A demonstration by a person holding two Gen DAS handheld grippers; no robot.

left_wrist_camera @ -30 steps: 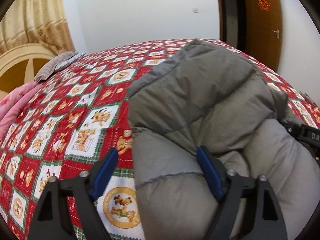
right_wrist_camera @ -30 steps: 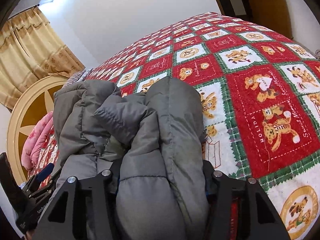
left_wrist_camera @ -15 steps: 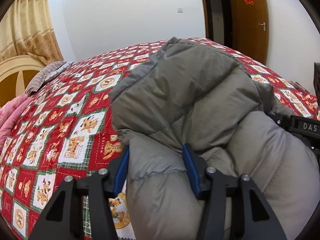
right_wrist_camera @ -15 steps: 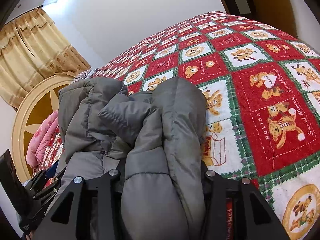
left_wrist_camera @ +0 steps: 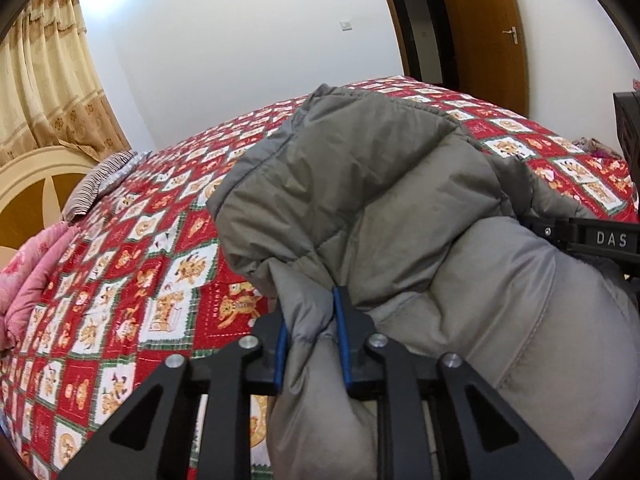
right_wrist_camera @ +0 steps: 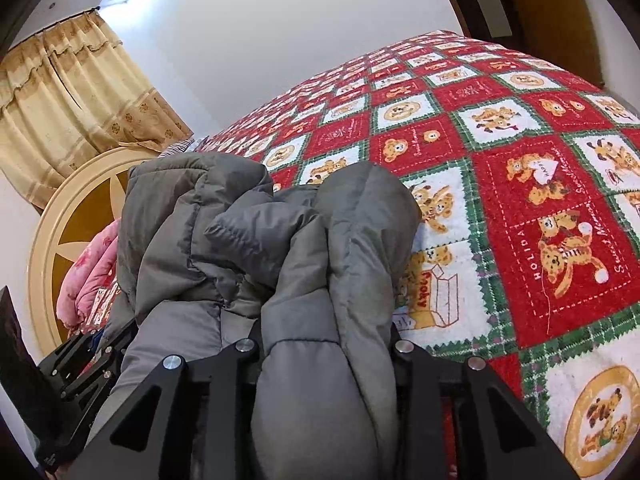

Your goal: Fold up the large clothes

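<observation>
A grey puffer jacket (left_wrist_camera: 380, 200) lies bunched on the bed's red patchwork quilt (left_wrist_camera: 160, 264). My left gripper (left_wrist_camera: 310, 320) is closing, and its blue pads (left_wrist_camera: 341, 320) pinch a narrow fold at the jacket's left edge. In the right wrist view the jacket (right_wrist_camera: 332, 264) bulges up between the black fingers of my right gripper (right_wrist_camera: 326, 344). Its jaws are also closing and squeeze the thick padded roll; the pads are hidden under the fabric. Each gripper shows in the other's view: the right gripper (left_wrist_camera: 592, 236) at the right edge, the left gripper (right_wrist_camera: 88, 356) at lower left.
The quilt (right_wrist_camera: 520, 160) stretches far beyond the jacket. A pink blanket (left_wrist_camera: 36, 276) and a striped cloth (left_wrist_camera: 100, 184) lie by the round headboard (right_wrist_camera: 72, 216). Curtains (left_wrist_camera: 44, 80) hang at the left, and a brown door (left_wrist_camera: 484, 32) stands at the far right.
The left jaws went from wide apart around the jacket's edge to pinching a narrow fold, and the gripper shifted toward the jacket. The right jaws narrowed on the padded roll.
</observation>
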